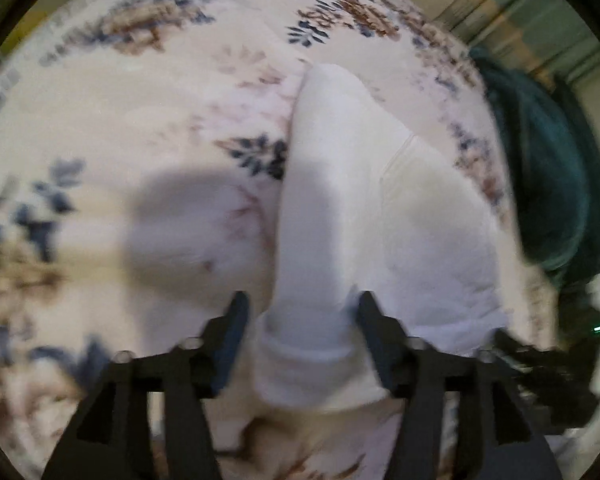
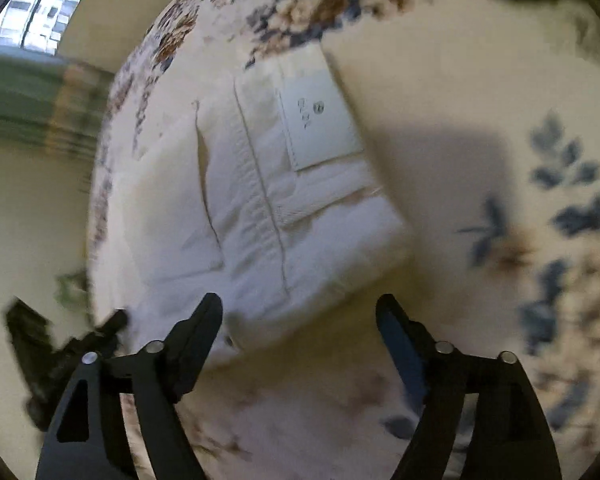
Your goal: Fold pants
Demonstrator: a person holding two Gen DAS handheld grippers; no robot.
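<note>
Spread across a floral bedspread [image 2: 480,80], the white pants [image 2: 268,200] are seen already folded into a compact bundle, so little beyond tidying is judged to remain. The left gripper [image 1: 300,312] is held with fingers apart astride a cuffed end, not pinching it, and the right gripper [image 2: 300,316] gapes wide above the bundle's near edge. A sewn label [image 2: 320,120] is shown, its print too small to be read.

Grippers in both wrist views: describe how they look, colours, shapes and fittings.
The left gripper and right gripper look alike: matte black, each with two tapering fingers, dark bluish inner pads, triangular cut-outs in the arms and round silver pins at the joints. No cables, markings, hands or sleeves show.
</note>
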